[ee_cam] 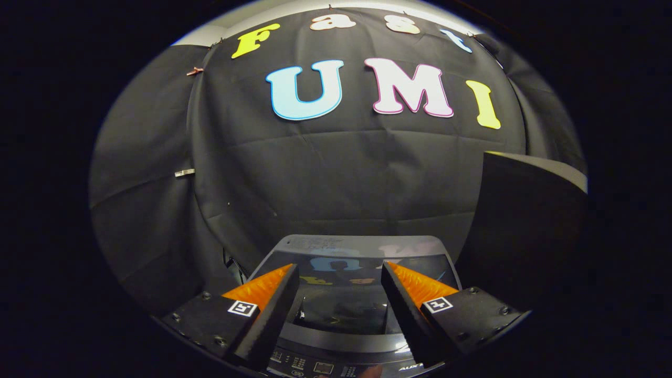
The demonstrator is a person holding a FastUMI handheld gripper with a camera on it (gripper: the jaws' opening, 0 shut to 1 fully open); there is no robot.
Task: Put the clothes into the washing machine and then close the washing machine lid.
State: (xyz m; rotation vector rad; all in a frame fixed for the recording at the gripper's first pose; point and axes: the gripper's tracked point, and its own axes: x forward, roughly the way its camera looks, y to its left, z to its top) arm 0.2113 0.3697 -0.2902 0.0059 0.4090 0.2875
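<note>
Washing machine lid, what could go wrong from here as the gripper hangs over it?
The gripper has its fingers open and empty above the glossy lid, which looks closed already, with no clothes seen. Risk one: the clothes may never get inside. Risk two: lower down, a finger might press the control panel just beneath it.

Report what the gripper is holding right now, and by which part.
Nothing is held. The gripper is open, its fingers spread apart above the washing machine, with only the machine's glossy lid showing in the gap between them.
</note>
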